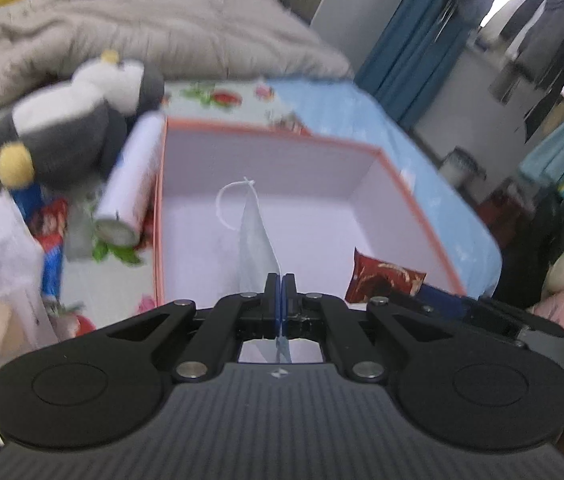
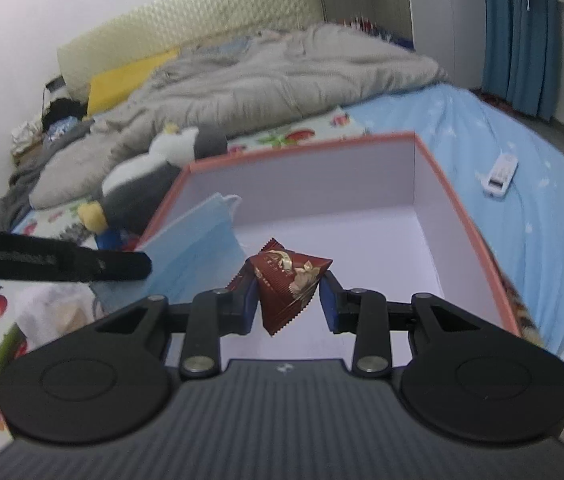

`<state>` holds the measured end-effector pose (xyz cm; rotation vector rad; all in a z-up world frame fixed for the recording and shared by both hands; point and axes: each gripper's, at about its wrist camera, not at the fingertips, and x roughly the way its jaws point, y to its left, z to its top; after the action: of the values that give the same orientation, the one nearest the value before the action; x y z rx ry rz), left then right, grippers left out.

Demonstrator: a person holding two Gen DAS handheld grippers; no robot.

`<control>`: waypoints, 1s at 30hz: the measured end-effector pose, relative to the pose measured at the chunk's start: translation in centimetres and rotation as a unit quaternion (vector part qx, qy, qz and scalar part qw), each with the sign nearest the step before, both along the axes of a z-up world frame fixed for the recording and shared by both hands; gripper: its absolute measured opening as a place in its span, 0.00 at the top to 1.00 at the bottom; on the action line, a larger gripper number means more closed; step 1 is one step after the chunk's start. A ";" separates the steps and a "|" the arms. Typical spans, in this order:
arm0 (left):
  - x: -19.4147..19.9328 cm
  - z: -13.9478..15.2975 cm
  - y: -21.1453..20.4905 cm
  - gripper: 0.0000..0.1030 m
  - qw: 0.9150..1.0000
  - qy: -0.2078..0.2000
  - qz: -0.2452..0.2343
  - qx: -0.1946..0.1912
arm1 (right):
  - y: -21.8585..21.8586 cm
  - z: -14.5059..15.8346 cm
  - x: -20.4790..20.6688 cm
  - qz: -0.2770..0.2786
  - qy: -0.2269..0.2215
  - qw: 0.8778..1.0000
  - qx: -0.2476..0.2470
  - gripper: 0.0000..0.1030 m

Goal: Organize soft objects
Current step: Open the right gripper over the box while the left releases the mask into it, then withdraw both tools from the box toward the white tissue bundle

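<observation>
Left wrist view is showing the left gripper [image 1: 280, 280] clenched on a pale blue face mask [image 1: 256, 240], its two fingers pressed together with the mask pinched edge-on between them. The mask is standing out ahead of the fingertips, its long axis running forward and up, ear loop at the far end, all of it hanging over the white floor of the red-rimmed box [image 1: 417, 184].

Right wrist view is showing the right gripper [image 2: 289, 296] with its fingers spread apart and a dark red snack packet [image 2: 287, 280] sitting between them; whether the blue pads are actually gripping it I cannot tell, since a gap is showing on the right side. The packet is hanging over the box floor, near the front wall.

The relation that matters, as I judge it: both soft items are already lying inside the rim line, so each release is only needing a short drop straight ahead and down. The left gripper is crossing just left of the right one, mask beside packet, so room between them is tight. Open floor is lying ahead and to the right. Left of the box, a stuffed penguin [image 1: 78, 120] and a white tube [image 1: 130, 184] are crowding the left wall.
</observation>
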<state>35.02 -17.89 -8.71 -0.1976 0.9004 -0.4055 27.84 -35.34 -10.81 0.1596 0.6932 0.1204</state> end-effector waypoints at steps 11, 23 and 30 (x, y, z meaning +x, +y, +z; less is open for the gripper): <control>0.8 -3.7 -1.0 0.98 0.999 0.046 0.000 0.027 | -0.7 -2.4 0.1 0.001 0.034 0.999 -0.008 0.63; -3.3 3.1 -0.4 0.74 0.999 -0.042 -0.005 0.019 | -0.9 2.1 -2.2 -0.011 -0.025 1.000 0.011 0.49; -6.7 6.7 1.5 0.74 0.996 -0.091 0.001 0.010 | 0.7 5.5 -4.7 0.019 -0.081 0.996 0.020 0.49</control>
<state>28.37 -16.40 -2.03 -0.1405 0.7247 -0.4047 23.15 -34.66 -5.27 0.1726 0.5318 0.1810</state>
